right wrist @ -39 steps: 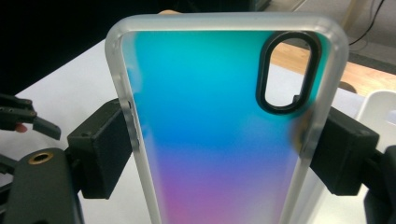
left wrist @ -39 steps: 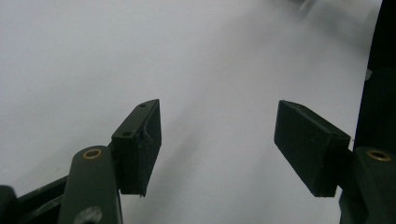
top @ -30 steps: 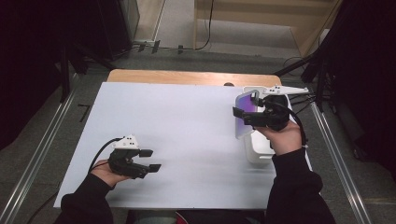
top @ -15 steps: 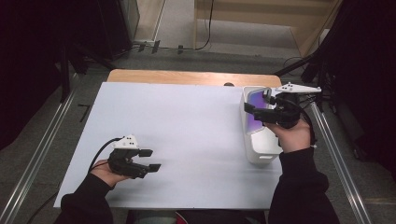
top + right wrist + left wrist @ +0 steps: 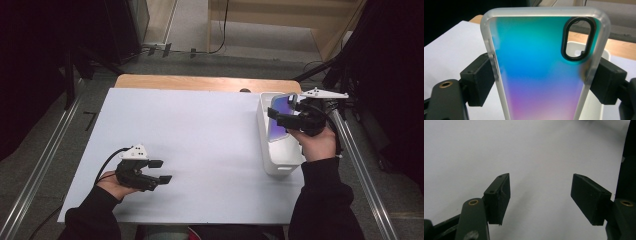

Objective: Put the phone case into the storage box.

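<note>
Left gripper, black fingers spread wide apart, above bare white table

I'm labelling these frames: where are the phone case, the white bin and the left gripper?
phone case (image 5: 541, 75): right gripper view, middle of its iridescent back.
white bin (image 5: 278, 162): high view, its near wall.
left gripper (image 5: 540, 192): left gripper view, gap between open jaws.

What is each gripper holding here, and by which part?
The right gripper clamps an iridescent phone case across its two long side edges, below the camera cutout, above the white bin. The left gripper is open, holding nothing.
</note>
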Motion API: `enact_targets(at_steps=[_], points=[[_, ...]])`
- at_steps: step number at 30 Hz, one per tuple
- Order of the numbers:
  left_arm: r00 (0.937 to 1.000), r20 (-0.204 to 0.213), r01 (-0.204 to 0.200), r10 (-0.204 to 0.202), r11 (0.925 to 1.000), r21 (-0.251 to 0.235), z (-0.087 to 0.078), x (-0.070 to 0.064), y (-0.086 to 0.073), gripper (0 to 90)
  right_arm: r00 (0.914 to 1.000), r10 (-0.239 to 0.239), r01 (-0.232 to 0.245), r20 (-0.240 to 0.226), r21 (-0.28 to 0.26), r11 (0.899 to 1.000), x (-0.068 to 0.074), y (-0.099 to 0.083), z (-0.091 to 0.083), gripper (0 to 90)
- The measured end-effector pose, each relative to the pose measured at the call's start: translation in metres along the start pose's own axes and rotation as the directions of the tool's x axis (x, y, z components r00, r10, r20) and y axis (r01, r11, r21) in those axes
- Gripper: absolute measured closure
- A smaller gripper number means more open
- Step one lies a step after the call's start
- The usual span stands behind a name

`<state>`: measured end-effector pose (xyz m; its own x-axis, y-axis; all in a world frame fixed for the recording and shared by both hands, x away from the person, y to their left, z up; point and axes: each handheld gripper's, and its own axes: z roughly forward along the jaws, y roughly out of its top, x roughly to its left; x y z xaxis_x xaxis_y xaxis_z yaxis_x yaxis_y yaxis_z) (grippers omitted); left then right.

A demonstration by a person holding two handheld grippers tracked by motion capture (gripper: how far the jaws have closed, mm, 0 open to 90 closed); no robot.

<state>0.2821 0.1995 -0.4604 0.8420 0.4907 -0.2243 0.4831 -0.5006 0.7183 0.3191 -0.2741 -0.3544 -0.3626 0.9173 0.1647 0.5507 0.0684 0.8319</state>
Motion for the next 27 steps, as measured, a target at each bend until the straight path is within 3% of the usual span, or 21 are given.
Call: enact_targets(at_steps=[20, 27], points=[[1.0000, 0.005, 0.006, -0.006, 0.9999, -0.011, 0.000, 0.000, 0.000, 31.4, 0.9979, 0.064, -0.064, -0.008, 0.005, 0.998, -0.020, 0.021, 0.028, 15.2], [1.0000, 0.006, 0.006, -0.006, 0.9999, -0.011, 0.000, 0.001, 0.000, 31.5, 0.9977, 0.065, -0.066, 0.015, 0.020, 0.998, -0.027, 0.032, 0.039, 15.2]])
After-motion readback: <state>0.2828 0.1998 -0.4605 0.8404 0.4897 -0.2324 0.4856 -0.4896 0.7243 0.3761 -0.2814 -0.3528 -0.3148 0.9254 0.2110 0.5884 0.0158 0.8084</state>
